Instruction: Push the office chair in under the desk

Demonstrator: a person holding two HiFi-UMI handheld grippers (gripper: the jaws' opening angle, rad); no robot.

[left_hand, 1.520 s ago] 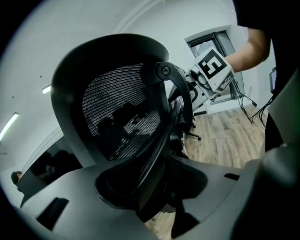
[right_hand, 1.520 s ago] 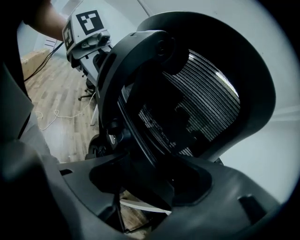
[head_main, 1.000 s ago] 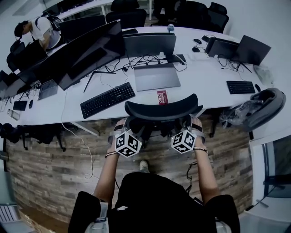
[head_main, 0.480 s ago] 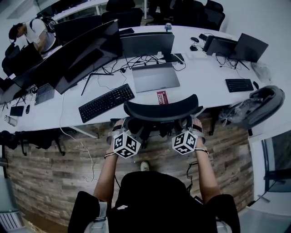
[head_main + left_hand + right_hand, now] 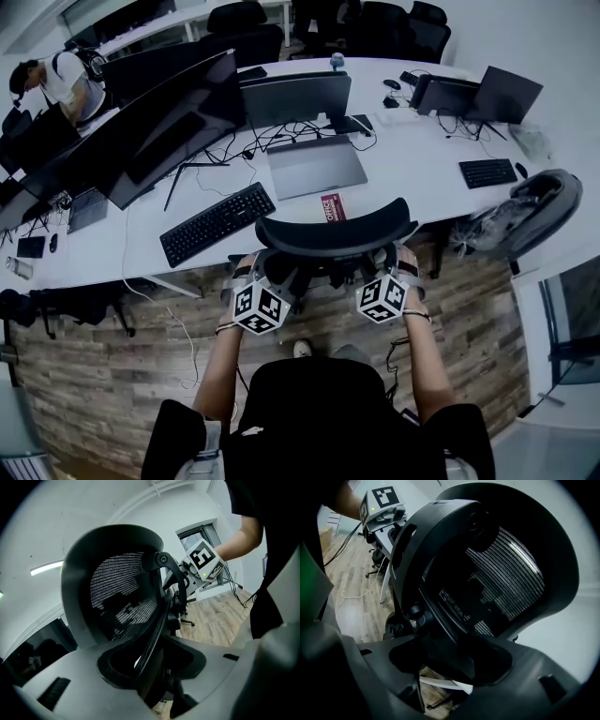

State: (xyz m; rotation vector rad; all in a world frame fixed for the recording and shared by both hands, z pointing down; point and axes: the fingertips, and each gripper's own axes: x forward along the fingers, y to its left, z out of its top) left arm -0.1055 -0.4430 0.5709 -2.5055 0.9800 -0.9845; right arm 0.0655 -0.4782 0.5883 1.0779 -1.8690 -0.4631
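Note:
The black office chair shows as a curved backrest top (image 5: 336, 234) at the white desk's (image 5: 422, 187) front edge, its seat hidden below. My left gripper (image 5: 262, 298) and right gripper (image 5: 382, 289) sit just behind the backrest, one at each side. In the left gripper view the mesh back (image 5: 122, 597) fills the frame, and my left gripper (image 5: 152, 667) is shut on a black frame strut (image 5: 157, 630). In the right gripper view my right gripper (image 5: 450, 660) is likewise shut on the backrest's dark frame (image 5: 440, 597).
On the desk are a black keyboard (image 5: 217, 223), a closed laptop (image 5: 314, 166), a red box (image 5: 333, 207), monitors (image 5: 169, 122) and cables. A grey chair with a bag (image 5: 525, 216) stands to the right. A person (image 5: 56, 75) sits at the far left. The floor is wood plank (image 5: 103, 375).
The head view has drifted, so the desk sits slightly lower in the picture. Both grippers stay closed on the chair back, which keeps its place at the desk edge.

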